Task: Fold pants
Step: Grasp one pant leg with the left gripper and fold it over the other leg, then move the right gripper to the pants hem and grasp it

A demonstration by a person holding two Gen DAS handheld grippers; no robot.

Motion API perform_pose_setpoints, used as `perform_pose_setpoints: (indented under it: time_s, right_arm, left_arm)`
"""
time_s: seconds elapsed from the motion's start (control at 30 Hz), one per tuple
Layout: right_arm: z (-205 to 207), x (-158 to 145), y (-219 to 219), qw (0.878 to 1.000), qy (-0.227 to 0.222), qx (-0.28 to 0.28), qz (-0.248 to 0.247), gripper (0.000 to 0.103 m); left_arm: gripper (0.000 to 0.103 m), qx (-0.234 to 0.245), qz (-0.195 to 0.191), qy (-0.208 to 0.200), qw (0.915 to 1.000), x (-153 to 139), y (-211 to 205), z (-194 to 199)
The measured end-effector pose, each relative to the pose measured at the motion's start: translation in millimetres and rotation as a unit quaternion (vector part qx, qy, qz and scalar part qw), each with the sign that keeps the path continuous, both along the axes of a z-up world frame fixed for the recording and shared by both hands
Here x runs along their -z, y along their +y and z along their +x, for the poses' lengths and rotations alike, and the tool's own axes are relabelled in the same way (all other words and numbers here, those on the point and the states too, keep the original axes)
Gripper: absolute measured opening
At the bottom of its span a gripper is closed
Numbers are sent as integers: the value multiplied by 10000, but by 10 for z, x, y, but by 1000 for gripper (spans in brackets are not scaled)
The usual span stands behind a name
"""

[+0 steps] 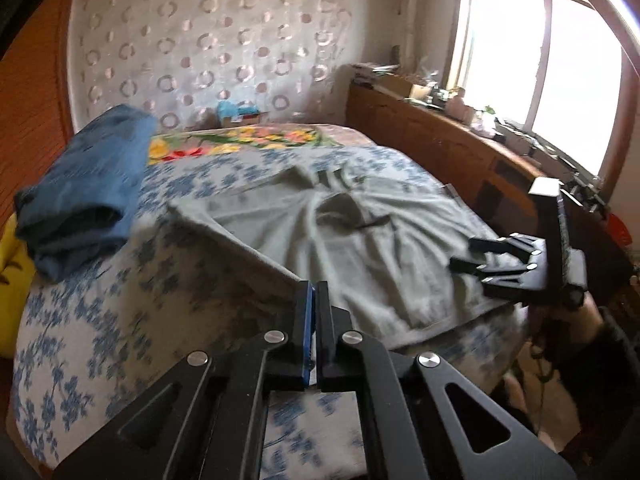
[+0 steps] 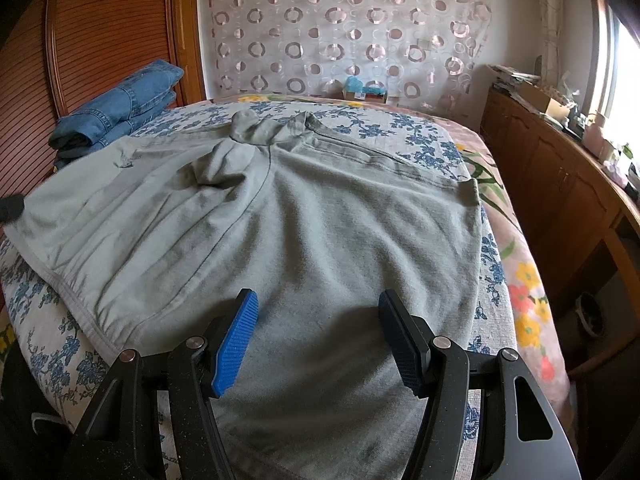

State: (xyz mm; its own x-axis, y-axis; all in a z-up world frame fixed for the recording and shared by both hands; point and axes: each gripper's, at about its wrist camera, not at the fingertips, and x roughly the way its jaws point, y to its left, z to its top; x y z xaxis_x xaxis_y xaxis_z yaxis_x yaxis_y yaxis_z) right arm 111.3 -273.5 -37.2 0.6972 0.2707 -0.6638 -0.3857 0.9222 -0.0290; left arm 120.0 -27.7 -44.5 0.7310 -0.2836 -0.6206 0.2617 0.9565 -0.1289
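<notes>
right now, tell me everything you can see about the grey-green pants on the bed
The grey-green pants lie spread and rumpled across the floral bedsheet. They look like soft knit, with a stitched hem and a bunched fold near the far end. The left gripper has pinched one edge and lifts it; the open right gripper hovers over them.

Grey-green pants, rumpled, seemingly half-folded, on bed

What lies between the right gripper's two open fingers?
Only the grey-green pants on the bed, seen in the right wrist view; the right gripper hangs open over the cloth, its pads not pinching it.
</notes>
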Motion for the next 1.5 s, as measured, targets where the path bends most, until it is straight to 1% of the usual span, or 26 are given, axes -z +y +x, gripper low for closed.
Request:
perform_pose_setpoints:
  time_s: [0.13, 0.3, 0.37, 0.43, 0.57, 0.63, 0.67, 0.73, 0.77, 0.83, 0.87, 0.9, 0.97, 1.03, 1.13, 1.17, 1.3, 1.5]
  right_arm:
    - [2, 0, 1, 10000, 0, 4, 2, 65]
    - [8, 2, 4, 10000, 1, 2, 29, 65]
    - [17, 10, 6, 10000, 1, 5, 42, 65]
    - [31, 18, 12, 10000, -3, 4, 33, 65]
    - [38, 26, 14, 10000, -2, 4, 61, 65]
    - [47, 30, 14, 10000, -7, 19, 77, 65]
    - [51, 32, 12, 10000, -11, 33, 81, 65]
    - [61, 37, -3, 9999, -11, 56, 103, 65]
    - [63, 40, -7, 9999, -9, 57, 108, 65]
    - [65, 44, -4, 9999, -3, 65, 85, 65]
    - [64, 47, 1, 10000, -10, 76, 54, 65]
    - [63, 50, 9, 10000, -21, 84, 17, 65]
    - [26, 34, 17, 9998, -171, 125, -33, 65]
    - [-53, -10, -11, 9988, -464, 179, 19, 65]
    - [-137, -59, -7, 9968, -764, 220, -75, 65]
    - [-154, -74, 0, 9967, -783, 219, -62, 65]
    - [-252, -183, 95, 9970, -735, 33, 239, 65]
    - [-390, -275, 348, 9959, -605, -396, 546, 65]
  left_arm:
    - [2, 296, -34, -52, 9995, -158, -215, 40]
    - [2, 472, 3, -141, 9988, -288, -420, 80]
    - [2, 467, 11, -130, 9988, -297, -451, 97]
    - [2, 366, 112, -129, 9992, -276, -461, 91]
    - [3, 265, 139, 50, 9995, -187, -413, 84]
    - [14, 215, 157, 38, 9996, -176, -370, 67]
    - [30, 190, 154, 12, 9997, -170, -333, 48]
    - [45, 106, 154, -69, 9998, -158, -244, 9]
    - [46, 54, 144, -75, 9999, -145, -188, -10]
    - [58, -52, 147, 4, 9999, -89, -99, -11]
    - [68, -97, 144, 25, 9998, -58, -56, -10]
    - [72, -132, 133, 35, 9998, -34, -26, -12]
    - [75, -231, 95, 100, 9996, 44, 56, -20]
    - [75, -298, 68, 156, 9994, 114, 103, -30]
    - [75, -378, 122, 277, 9988, 240, 142, -32]
    - [75, -406, 171, 336, 9985, 296, 145, -31]
    - [75, -450, 280, 482, 9974, 434, 156, -21]
    - [75, -406, 432, 651, 9961, 574, 129, -43]
